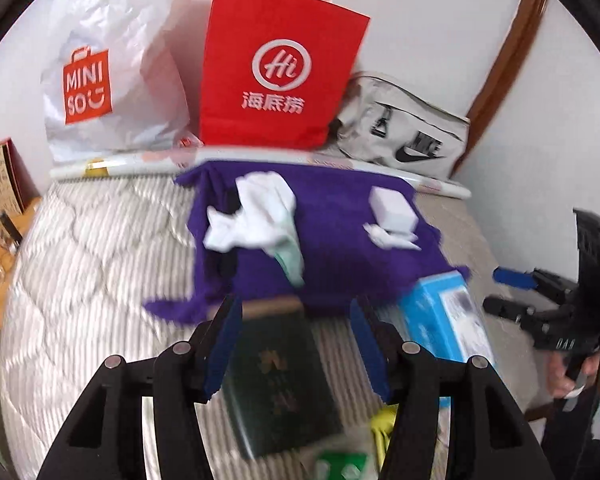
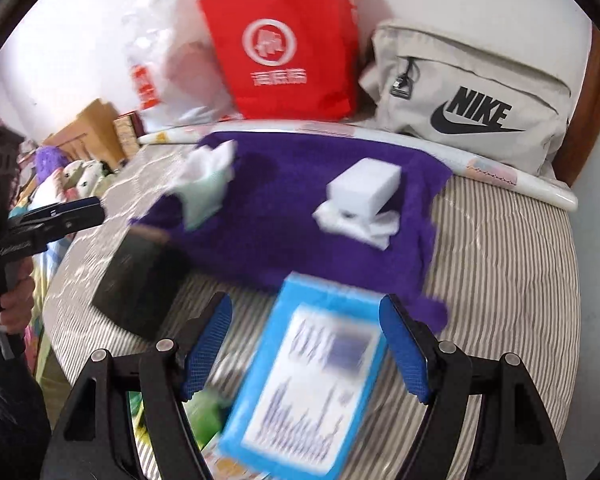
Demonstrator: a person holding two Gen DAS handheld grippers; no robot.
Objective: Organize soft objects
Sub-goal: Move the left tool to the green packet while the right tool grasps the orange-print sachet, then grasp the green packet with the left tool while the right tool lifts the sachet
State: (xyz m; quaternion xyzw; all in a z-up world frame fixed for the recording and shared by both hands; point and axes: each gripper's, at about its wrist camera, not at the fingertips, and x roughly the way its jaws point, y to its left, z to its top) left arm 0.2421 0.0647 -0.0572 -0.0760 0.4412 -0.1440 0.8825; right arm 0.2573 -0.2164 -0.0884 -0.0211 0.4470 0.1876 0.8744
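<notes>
Both tools [image 1: 296, 344] short of purple cloth [image 1: 332, 248]

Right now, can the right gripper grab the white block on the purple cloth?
Probably yes. The right gripper is open, and the white block lies uncovered on the purple cloth. Only the blue box sits between them, low enough to pass over.

Red paper bag [image 1: 280, 68] reads "Hi" above "海底捞". White plastic bag [image 1: 112, 72] to its left reads "MINISO". Beige pouch [image 2: 472, 96] to its right reads "NIKE".
</notes>
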